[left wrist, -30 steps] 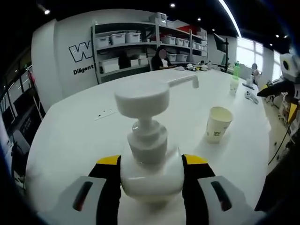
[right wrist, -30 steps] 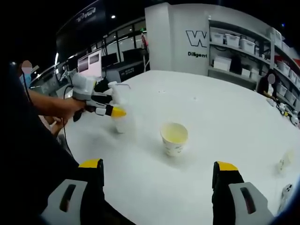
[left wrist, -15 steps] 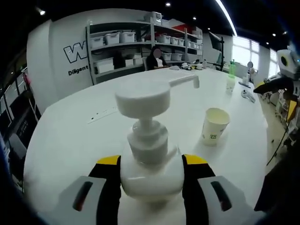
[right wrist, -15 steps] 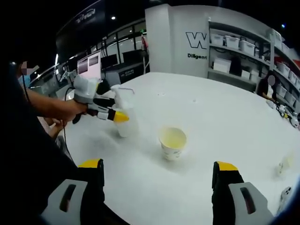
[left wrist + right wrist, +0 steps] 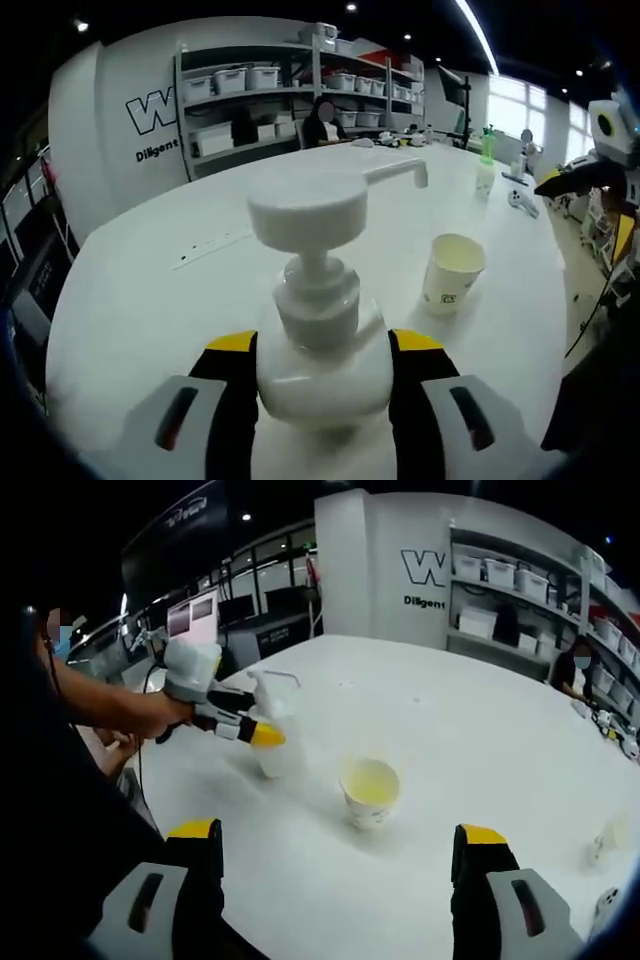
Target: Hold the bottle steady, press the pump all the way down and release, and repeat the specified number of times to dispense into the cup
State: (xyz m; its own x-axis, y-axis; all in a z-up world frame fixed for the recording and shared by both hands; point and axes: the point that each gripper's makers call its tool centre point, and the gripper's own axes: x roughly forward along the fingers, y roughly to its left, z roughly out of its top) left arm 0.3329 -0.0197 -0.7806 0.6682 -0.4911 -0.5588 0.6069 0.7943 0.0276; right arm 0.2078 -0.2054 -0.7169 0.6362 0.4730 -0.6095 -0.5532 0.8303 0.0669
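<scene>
While left gripper (image 5: 322, 365) clamps bottle (image 5: 322, 370) | right gripper (image 5: 335, 865) apart | cup (image 5: 370, 792) near

Bright ceiling lights, fisheye-warped edges, slight blur

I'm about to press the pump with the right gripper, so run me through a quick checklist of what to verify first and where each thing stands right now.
1. Bottle held: ok. The left gripper has its jaws closed on the sides of the pump bottle.
2. Pump up and ready: ok. The pump head sits raised on its stem.
3. Nozzle over the cup: not ok. The paper cup stands apart from the bottle, not under the spout.
4. Right gripper in place: not ok. The right gripper is open and away from the pump.
5. Cup upright: ok.
6. Bottle resting on the table: cannot tell.
</scene>
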